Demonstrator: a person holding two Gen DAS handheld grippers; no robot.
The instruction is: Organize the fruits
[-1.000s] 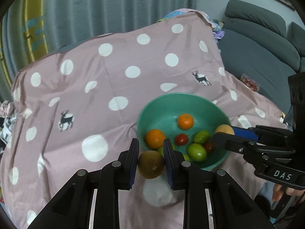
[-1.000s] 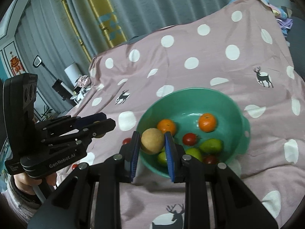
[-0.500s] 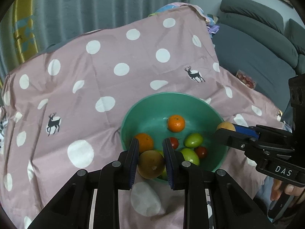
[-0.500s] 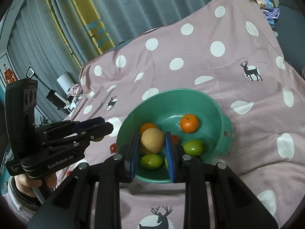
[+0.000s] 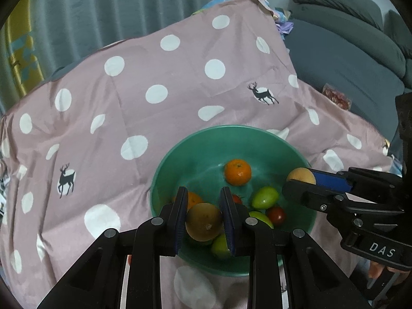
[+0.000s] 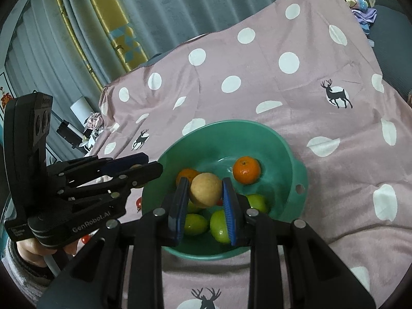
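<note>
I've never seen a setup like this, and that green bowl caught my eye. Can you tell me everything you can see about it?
The bowl is round, deep and teal green, with a smooth, plastic-looking surface. A small tab with a hole sticks out from its rim. It sits upright on a pink polka-dot cloth printed with deer. Inside lie two oranges, several green fruits and small red ones. Two grippers each hold a round brownish fruit above its near side.

The left gripper [image 5: 203,222] is held level, its blue-padded jaws pressed against a round item between them; the right gripper [image 6: 206,200] is likewise clamped, and both are pointed forward, side by side
</note>
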